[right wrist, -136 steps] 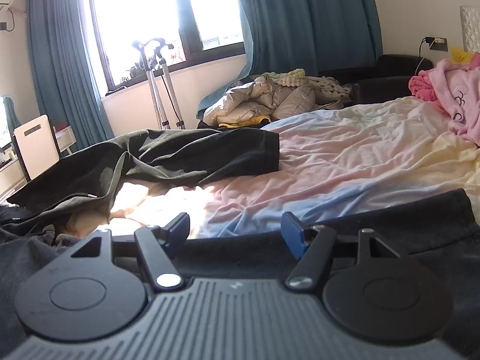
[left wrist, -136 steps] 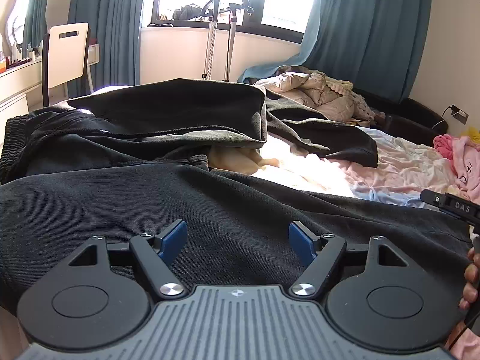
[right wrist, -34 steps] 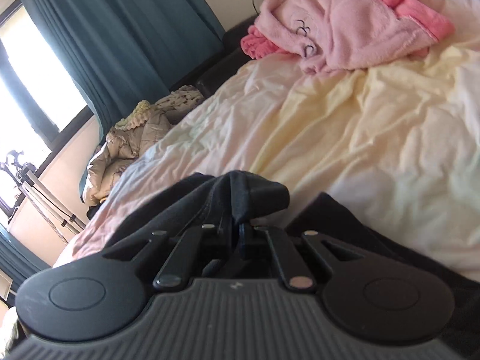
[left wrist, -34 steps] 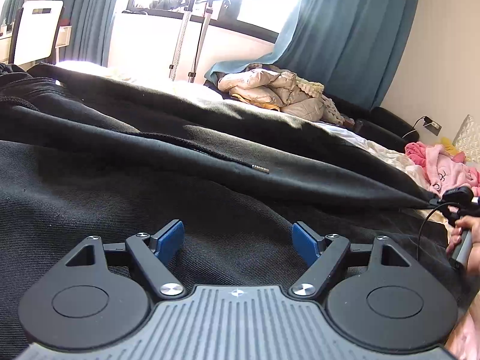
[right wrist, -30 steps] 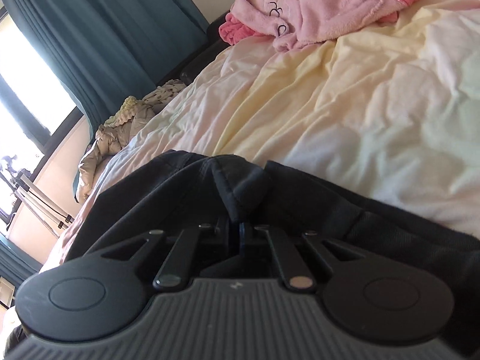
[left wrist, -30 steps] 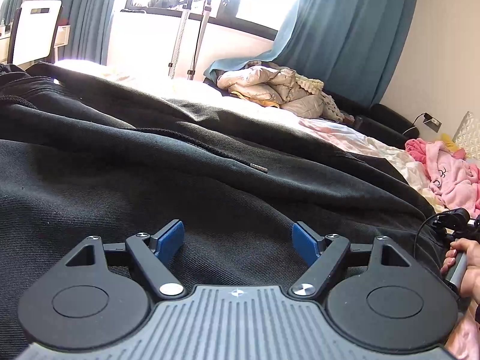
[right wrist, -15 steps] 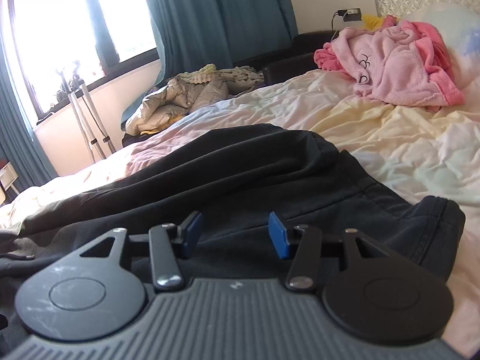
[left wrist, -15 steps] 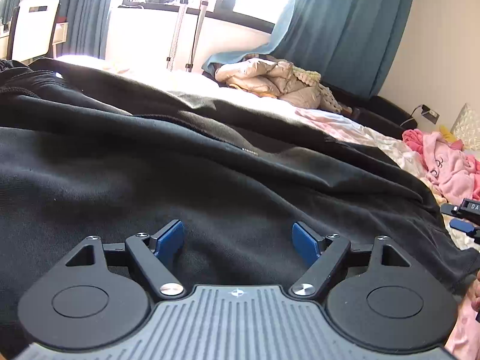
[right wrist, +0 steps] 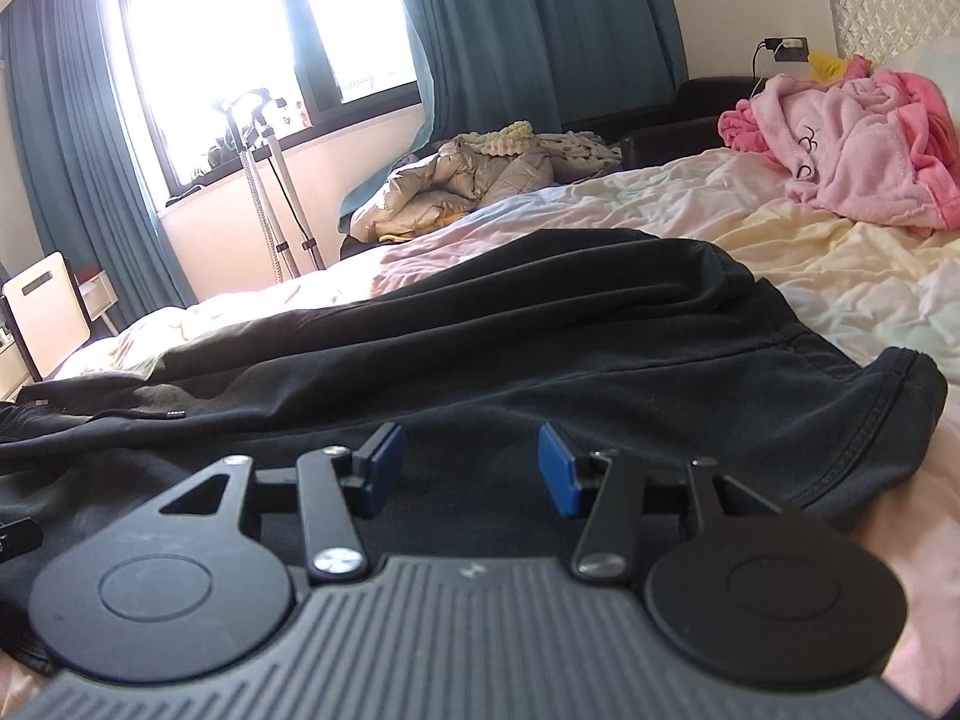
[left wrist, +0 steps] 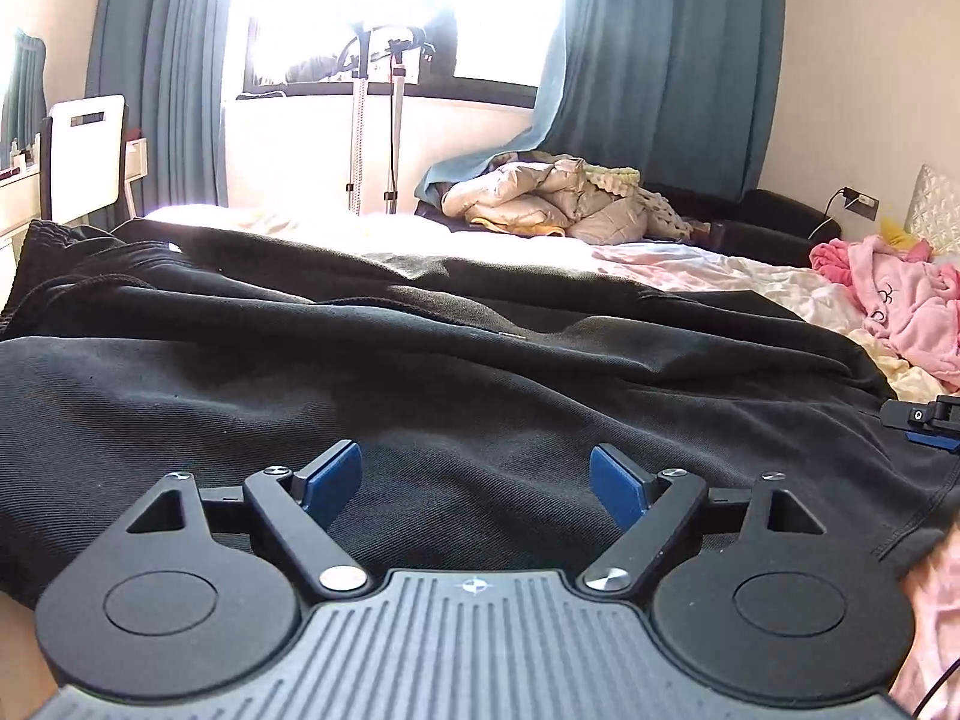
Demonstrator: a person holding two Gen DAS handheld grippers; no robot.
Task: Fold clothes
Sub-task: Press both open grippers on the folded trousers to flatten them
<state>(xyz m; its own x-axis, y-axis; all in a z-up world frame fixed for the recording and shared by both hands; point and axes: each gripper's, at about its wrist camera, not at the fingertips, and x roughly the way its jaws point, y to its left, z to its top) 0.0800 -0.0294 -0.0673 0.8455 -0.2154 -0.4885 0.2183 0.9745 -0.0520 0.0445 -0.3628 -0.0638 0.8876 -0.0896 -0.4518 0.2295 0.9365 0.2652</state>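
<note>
black trousers (left wrist: 480, 372) spread on bed (right wrist: 810, 252), left tool (left wrist: 477, 477) and right tool (right wrist: 468, 462) agape, empty

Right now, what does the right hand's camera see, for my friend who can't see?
The open right gripper hovers over black, long cotton trousers spread on a pale, wrinkled bedsheet. A fluffy pink robe lies beyond, teal curtains by the bright window.

The left hand-held gripper (left wrist: 476, 477) hangs low over black trousers (left wrist: 456, 372) spread across the bed (left wrist: 708, 261), its blue-padded fingers (left wrist: 331, 474) wide apart with dark cloth showing between them. The tip of the right hand-held gripper (left wrist: 924, 417) shows at the right edge, over the trousers' hem. Beyond lie a beige quilted jacket (left wrist: 540, 198), a pink robe (left wrist: 906, 306), teal curtains (left wrist: 666, 66) and a white chair (left wrist: 84, 156).
</note>
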